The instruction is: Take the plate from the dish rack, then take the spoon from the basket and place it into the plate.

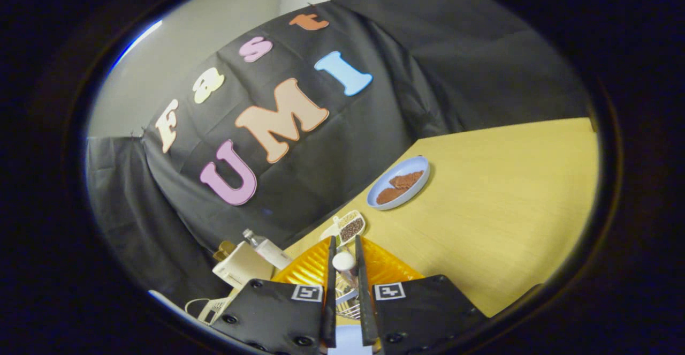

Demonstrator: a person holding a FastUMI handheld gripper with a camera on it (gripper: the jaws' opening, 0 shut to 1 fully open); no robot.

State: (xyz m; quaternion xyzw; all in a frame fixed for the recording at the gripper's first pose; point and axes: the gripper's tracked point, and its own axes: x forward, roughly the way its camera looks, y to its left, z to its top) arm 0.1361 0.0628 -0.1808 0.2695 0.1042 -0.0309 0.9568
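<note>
Between gripper [343, 261] fingers: white-tipped spoon handle [343, 262], jaws nearly closed on it.
Orange basket [385, 266] right under; blue plate [398, 182] w/ brown food beyond, on yellow table [508, 210].

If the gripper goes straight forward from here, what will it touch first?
Probably the small divided dish of grains, just beyond the gripper, though depth is unclear. Its jaws stand close around a white round-ended handle, maybe the spoon, above an orange basket.

Gripper [343, 261] tilted — fingers [330, 269] nearly closed, a narrow gap between.
</note>
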